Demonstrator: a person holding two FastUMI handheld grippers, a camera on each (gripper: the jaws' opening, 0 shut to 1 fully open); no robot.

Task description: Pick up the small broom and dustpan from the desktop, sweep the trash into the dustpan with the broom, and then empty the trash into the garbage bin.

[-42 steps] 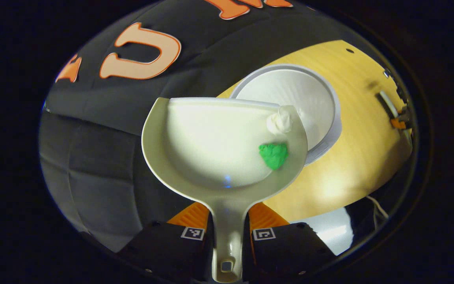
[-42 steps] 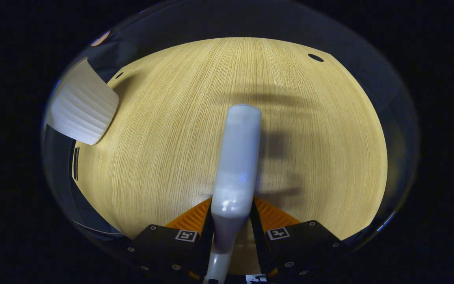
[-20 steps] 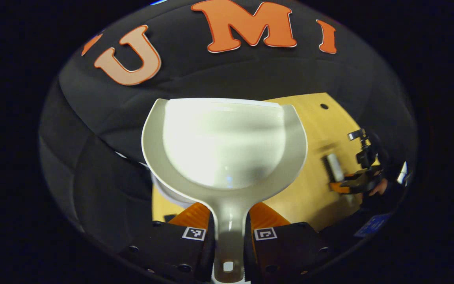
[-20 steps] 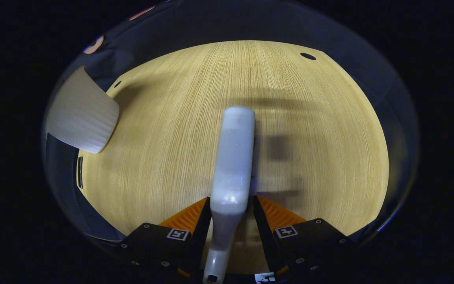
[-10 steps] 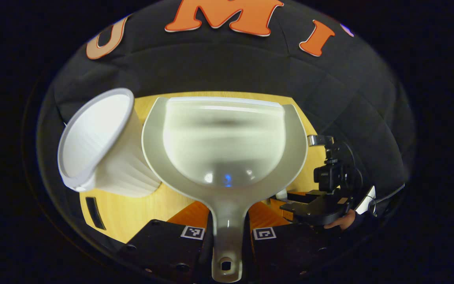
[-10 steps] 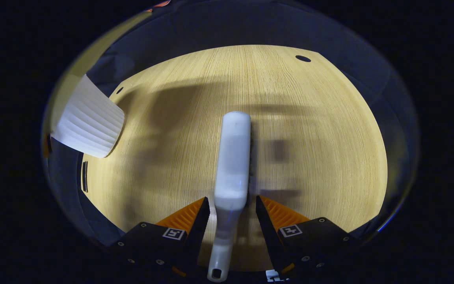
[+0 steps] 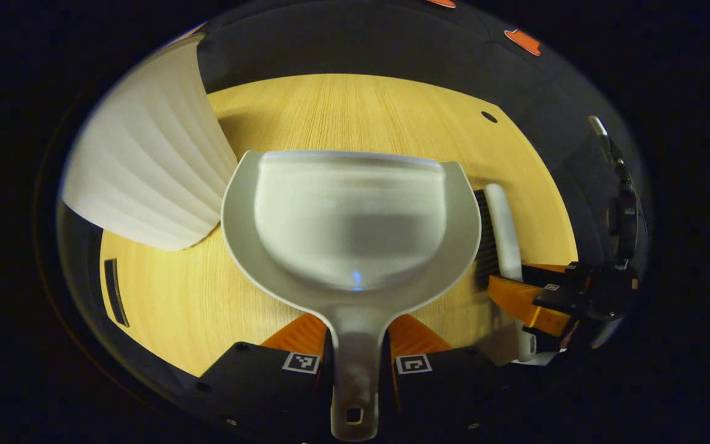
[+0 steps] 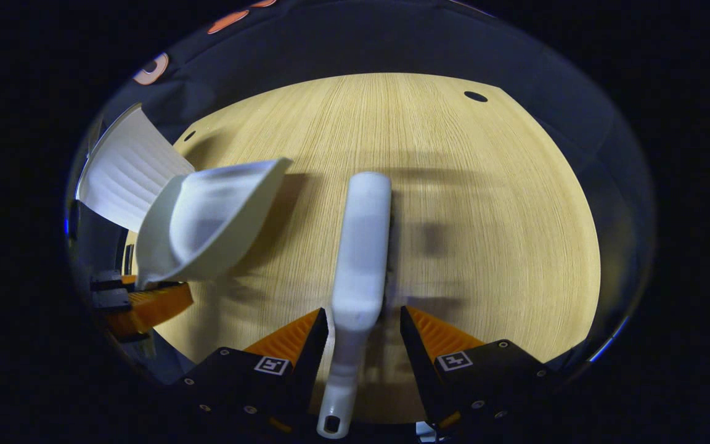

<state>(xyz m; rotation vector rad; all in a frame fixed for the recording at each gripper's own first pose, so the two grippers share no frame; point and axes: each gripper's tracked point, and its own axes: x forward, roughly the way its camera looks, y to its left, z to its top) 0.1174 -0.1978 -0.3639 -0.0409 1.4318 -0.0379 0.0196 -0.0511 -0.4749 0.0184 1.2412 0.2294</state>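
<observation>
The dustpan (image 7: 349,222) sits in the left tongs (image 7: 358,342), whose two fingers press on either side of its handle, so the grip is clenched on it; its bowl is held out over the wooden desk (image 7: 355,111) with nothing lying inside. In the right gripper view the same dustpan (image 8: 207,225) appears at the left, tilted, above the desk (image 8: 484,234), with the left tongs (image 8: 145,305) below it. The broom (image 8: 361,253) lies along the middle of the right gripper view, its handle running down between the fingers of the right tongs (image 8: 361,327); a clear gap shows on each side of the handle, so these tongs are released around it. Whether the broom rests on the desk I cannot tell. In the left gripper view the broom (image 7: 503,228) shows just beside the dustpan's right edge, bristles facing the pan, with the right tongs (image 7: 534,302) at its handle. The white ribbed garbage bin (image 7: 151,160) stands at the desk's left side, just beside the dustpan's rim, and shows as well at the far left of the right gripper view (image 8: 124,169).
</observation>
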